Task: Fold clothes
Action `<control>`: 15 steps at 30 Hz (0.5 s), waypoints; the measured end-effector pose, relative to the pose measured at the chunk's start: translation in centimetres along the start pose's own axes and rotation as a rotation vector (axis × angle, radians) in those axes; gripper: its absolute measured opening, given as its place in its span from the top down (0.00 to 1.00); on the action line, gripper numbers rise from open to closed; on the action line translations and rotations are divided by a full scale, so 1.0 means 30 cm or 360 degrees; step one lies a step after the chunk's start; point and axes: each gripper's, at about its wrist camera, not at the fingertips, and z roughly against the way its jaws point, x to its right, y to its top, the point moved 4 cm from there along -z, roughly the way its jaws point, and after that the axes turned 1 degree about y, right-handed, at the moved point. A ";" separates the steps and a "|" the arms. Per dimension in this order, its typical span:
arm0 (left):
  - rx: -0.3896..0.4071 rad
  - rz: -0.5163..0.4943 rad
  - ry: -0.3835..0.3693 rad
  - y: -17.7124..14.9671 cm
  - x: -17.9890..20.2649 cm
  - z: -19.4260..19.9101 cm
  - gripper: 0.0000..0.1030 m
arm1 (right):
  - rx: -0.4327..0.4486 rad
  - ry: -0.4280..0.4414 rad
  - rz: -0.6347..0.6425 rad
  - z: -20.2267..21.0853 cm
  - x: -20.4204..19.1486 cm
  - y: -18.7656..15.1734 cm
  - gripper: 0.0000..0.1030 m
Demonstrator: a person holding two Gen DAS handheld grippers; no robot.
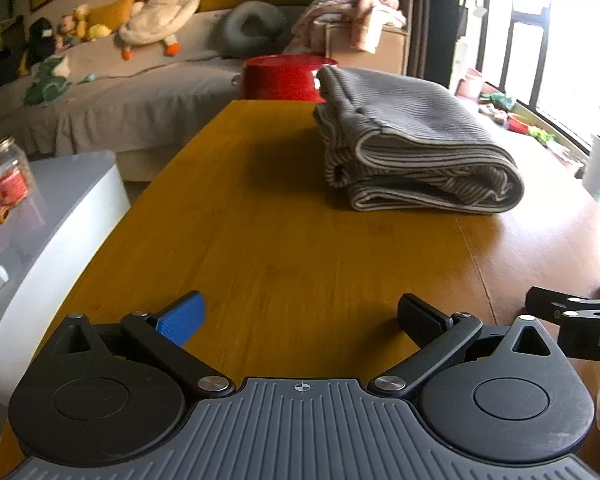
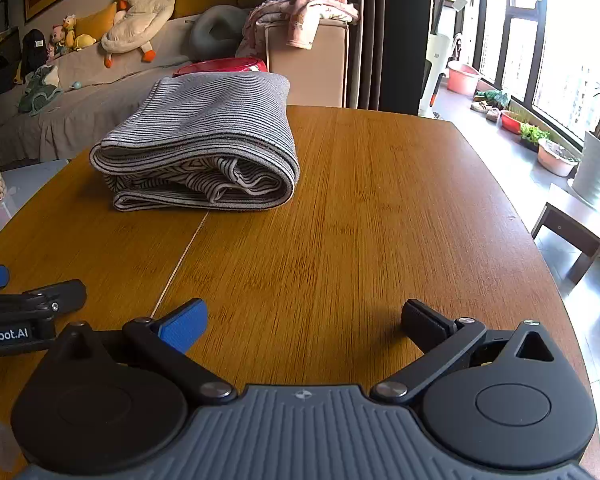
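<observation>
A grey striped garment (image 1: 412,140) lies folded into a thick bundle on the wooden table (image 1: 284,248); in the right wrist view the same garment (image 2: 204,148) sits at the far left of the table (image 2: 360,220). My left gripper (image 1: 300,316) is open, low over the near table, well short of the bundle, with nothing between its fingers. My right gripper (image 2: 304,320) is open too, empty, near the table's front. Each gripper shows at the other view's edge: the right gripper (image 1: 580,320) and the left gripper (image 2: 28,304).
A red basin (image 1: 284,80) stands behind the table's far end. A sofa (image 1: 120,92) with plush toys and a pile of pink clothes (image 2: 300,12) is beyond. A white side table (image 1: 52,224) with a jar (image 1: 8,172) is at left. Windows and pots are at right.
</observation>
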 end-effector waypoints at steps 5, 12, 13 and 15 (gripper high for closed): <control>0.0000 -0.0009 -0.0005 0.004 0.005 -0.005 0.00 | 0.0000 0.0000 0.0000 0.001 -0.001 -0.001 0.00; -0.0004 -0.0008 0.0000 0.007 0.008 -0.010 0.00 | 0.0001 0.0000 -0.0001 -0.001 -0.002 -0.002 0.00; -0.0005 -0.0008 -0.0001 0.007 0.008 -0.009 0.00 | 0.0001 0.0000 -0.0001 -0.001 -0.002 -0.002 0.00; -0.0006 -0.0007 -0.0002 0.007 0.008 -0.009 0.00 | 0.0000 0.0000 0.0000 -0.001 -0.001 -0.002 0.00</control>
